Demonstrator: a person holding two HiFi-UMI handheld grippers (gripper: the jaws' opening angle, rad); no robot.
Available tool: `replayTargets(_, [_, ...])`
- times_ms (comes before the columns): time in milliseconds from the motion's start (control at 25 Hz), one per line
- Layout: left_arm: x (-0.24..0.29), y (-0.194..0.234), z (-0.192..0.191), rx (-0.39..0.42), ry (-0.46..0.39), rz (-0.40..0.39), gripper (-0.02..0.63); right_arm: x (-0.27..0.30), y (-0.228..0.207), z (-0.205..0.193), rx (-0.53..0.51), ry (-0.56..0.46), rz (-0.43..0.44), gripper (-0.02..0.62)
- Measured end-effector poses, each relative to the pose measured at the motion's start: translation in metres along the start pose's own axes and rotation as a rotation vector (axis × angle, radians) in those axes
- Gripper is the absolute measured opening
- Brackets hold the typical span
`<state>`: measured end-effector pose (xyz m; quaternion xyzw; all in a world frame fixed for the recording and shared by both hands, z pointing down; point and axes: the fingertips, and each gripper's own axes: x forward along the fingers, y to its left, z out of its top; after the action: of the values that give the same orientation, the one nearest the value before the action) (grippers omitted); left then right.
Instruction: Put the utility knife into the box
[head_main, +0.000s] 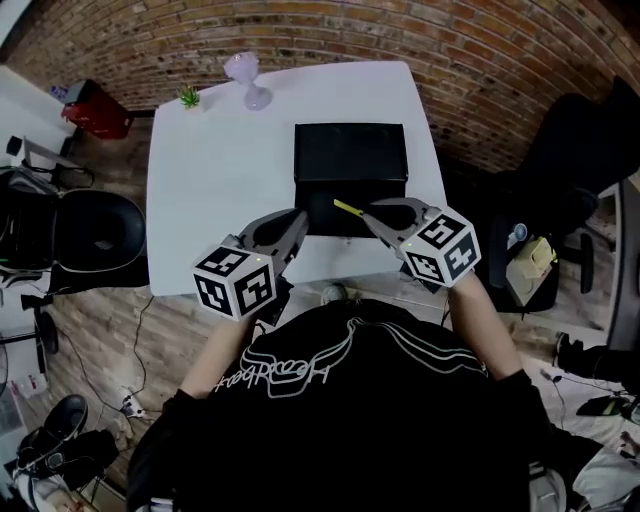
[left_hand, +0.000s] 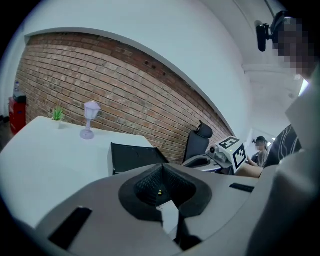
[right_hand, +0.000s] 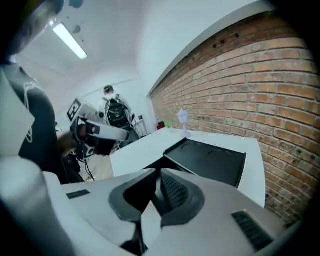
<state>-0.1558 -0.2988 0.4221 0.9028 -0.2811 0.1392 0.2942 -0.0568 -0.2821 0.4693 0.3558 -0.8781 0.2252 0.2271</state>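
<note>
The black box (head_main: 349, 150) stands open at the table's near right, its lid lying flat beyond the tray. The yellow utility knife (head_main: 347, 208) lies slanted over the dark tray (head_main: 325, 215), just ahead of my right gripper (head_main: 371, 218). From the head view I cannot tell whether the tips touch the knife. In the right gripper view the pads (right_hand: 172, 192) meet, nothing yellow shows between them, and the box (right_hand: 210, 160) is beyond. My left gripper (head_main: 297, 222) hovers at the tray's left edge. Its pads (left_hand: 150, 185) meet in the left gripper view.
A clear purple goblet (head_main: 246, 78) and a small green plant (head_main: 188, 97) stand at the table's (head_main: 215, 190) far edge. Black office chairs (head_main: 95, 235) stand on both sides. A red object (head_main: 95, 108) sits on the floor at far left. A person (right_hand: 112, 107) stands in the background.
</note>
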Motion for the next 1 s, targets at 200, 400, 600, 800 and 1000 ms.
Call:
replayTargets(200, [0.001, -0.047, 0.010, 0.028, -0.015, -0.048, 0.031, -0.047, 0.018, 0.021, 0.085, -0.184, 0.084, 0.003])
replayTargets(400, [-0.001, -0.086, 0.021, 0.059, -0.031, -0.087, 0.032, -0.093, 0.030, 0.049, 0.103, -0.352, 0.131, 0.002])
replayTargets(600, [0.001, -0.116, 0.024, 0.084, -0.062, -0.103, 0.032, -0.129, 0.041, 0.058, 0.087, -0.422, 0.154, 0.002])
replayTargets(800, [-0.001, -0.139, 0.021, 0.133, -0.094, -0.108, 0.031, -0.143, 0.051, 0.051, 0.012, -0.427, 0.140, 0.002])
replayTargets(1000, [-0.002, -0.144, 0.017, 0.161, -0.099, -0.095, 0.032, -0.141, 0.055, 0.047, -0.021, -0.402, 0.139, 0.002])
